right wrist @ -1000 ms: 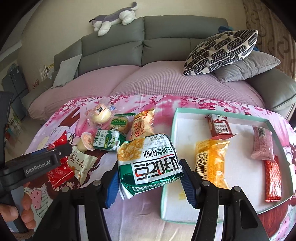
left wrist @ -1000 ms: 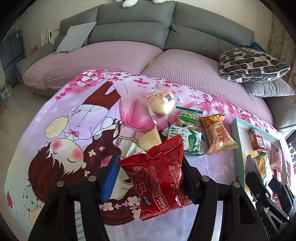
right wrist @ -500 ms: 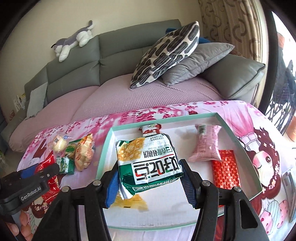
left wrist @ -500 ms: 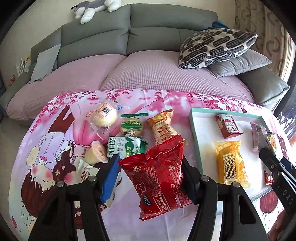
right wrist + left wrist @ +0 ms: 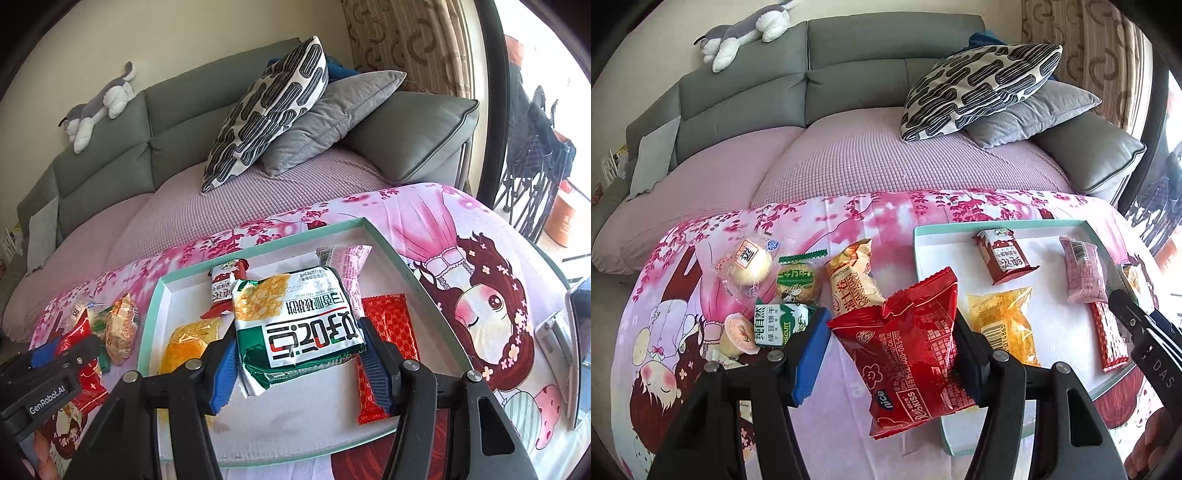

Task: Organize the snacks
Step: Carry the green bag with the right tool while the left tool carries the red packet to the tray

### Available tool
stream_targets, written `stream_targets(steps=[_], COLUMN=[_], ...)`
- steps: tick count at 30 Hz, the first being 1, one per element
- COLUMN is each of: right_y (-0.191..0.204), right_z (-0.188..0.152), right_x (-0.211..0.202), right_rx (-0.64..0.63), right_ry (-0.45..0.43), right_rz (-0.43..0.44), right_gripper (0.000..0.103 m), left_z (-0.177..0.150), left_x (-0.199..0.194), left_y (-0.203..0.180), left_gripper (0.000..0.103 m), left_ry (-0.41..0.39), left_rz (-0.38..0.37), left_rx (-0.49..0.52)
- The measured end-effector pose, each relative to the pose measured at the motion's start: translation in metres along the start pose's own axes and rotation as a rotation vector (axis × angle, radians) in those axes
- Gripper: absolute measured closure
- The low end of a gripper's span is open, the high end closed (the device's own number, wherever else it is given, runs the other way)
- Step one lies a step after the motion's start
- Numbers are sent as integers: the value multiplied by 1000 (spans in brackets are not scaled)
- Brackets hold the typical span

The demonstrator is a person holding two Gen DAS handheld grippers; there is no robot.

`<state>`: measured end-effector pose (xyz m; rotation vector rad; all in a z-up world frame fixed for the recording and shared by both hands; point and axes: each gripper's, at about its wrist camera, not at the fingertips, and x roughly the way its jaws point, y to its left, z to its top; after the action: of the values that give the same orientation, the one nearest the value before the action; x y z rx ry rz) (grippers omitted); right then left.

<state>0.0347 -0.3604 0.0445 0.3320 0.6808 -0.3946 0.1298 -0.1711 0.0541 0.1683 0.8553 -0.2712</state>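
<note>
My left gripper (image 5: 890,350) is shut on a red snack bag (image 5: 908,343) and holds it above the table, by the left rim of the teal-edged white tray (image 5: 923,230). My right gripper (image 5: 299,358) is shut on a green and white snack pack (image 5: 299,325), held over the middle of the tray (image 5: 388,240). In the tray lie a yellow packet (image 5: 1004,321), a dark red packet (image 5: 1004,256), a pink packet (image 5: 1084,275) and a long red bar (image 5: 388,332). Several loose snacks (image 5: 849,280) lie on the cloth left of the tray.
A pink cartoon cloth (image 5: 683,332) covers the table. Behind it stands a grey sofa with a purple cover (image 5: 849,147), patterned and grey cushions (image 5: 979,85) and a plush toy (image 5: 746,29). A phone-like device (image 5: 554,332) lies at the table's right edge.
Both grippers have swung to the right with their packs still held. The tray now fills the right wrist view, and the left gripper has come up to the tray's left rim.
</note>
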Motion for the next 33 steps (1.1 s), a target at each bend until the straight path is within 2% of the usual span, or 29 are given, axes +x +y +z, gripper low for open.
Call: stream_targets(steps=[7,15,26,33], right_y=[5,21,30,30], right_z=[11,24,35,35], right_x=[21,50,90,100], right_rx=[7,-29,-85,-109], right_ry=[5,7,63,89], right_rz=[23,29,-1,-29], right_gripper=[41,41,41,39], left_z=[30,59,66,65], left_x=[22,54,95,104], left_y=[-11,-27,-49,-51], left_gripper=[39,39,38,36], left_ry=[-4,20,94,119], left_rz=[-10,-84,-125,-109], left_rx=[26,43,50,37])
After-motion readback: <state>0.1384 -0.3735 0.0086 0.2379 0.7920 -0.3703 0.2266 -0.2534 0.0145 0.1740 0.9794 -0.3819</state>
